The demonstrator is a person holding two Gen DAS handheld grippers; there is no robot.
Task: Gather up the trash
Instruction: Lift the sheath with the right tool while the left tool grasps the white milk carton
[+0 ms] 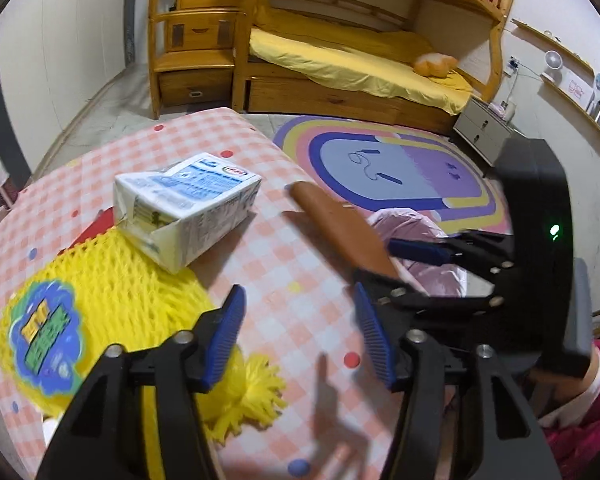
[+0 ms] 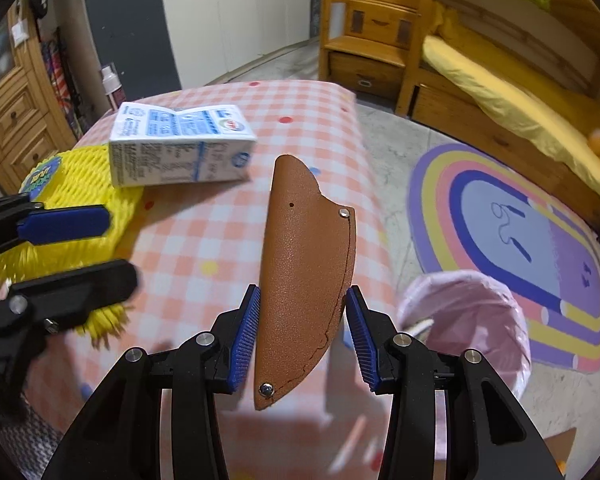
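You are holding the brown sheath (image 2: 306, 276) in your right gripper (image 2: 303, 334), its blue pads pressing on the two long edges near the wide riveted end, the tip pointing away over the checked table (image 2: 204, 236) and the pink-lined bin (image 2: 466, 316) waiting just to the right, below the table edge. It looks like stiff, light leather with a grained face, so it should not be slipping or sagging, though a pinch across the edges could let it swivel; a grip on the flat faces would be steadier. Your left gripper (image 1: 300, 336) is standing spread and empty above the table, near the yellow foam net (image 1: 100, 312), which looks soft and springy, so take it deep. The milk carton (image 1: 188, 216) is lying on its side partly on that net, probably light and crushable, best taken across its narrow sides.
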